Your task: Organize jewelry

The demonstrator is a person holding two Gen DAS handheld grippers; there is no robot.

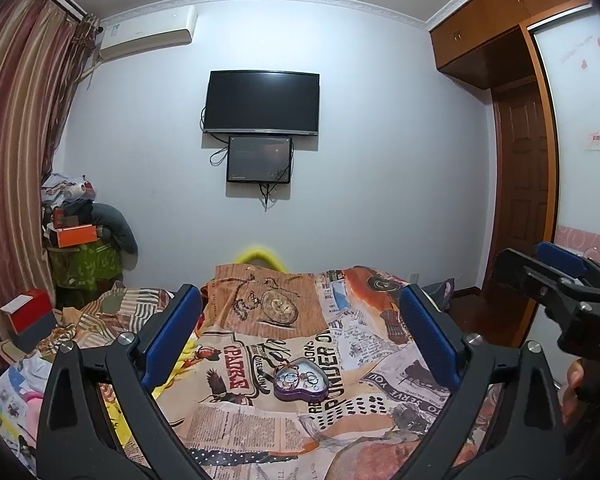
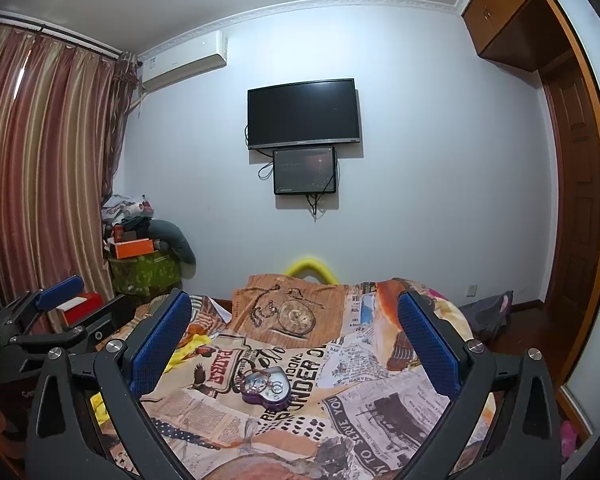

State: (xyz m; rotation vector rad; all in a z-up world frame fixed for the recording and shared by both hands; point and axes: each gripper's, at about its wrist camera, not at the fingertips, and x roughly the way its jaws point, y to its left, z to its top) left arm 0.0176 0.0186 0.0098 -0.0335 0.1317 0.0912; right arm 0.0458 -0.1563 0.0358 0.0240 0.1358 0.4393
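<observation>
Purple-sided heart tin (image 1: 299, 380) on newspaper-print bedspread (image 1: 360, 364) — curtains (image 1: 16, 152) seemingly red-striped.

Both views were evenly lit by soft indoor light with a cool, bluish cast on the far wall (image 1: 380, 160). The source itself was out of view. Shadows were faint; a soft one lay under the TV (image 2: 303, 113). Its dark screen gave no strong glare. Fisheye distortion bowed the curtain (image 1: 16, 152) at the left and the wardrobe (image 2: 572, 200) at the right, and the corners went black. The bedspread (image 2: 340, 380) print was fairly sharp, while the near gripper bodies looked soft and the yellow thing (image 1: 260, 258) beyond the bed was blurred.
</observation>
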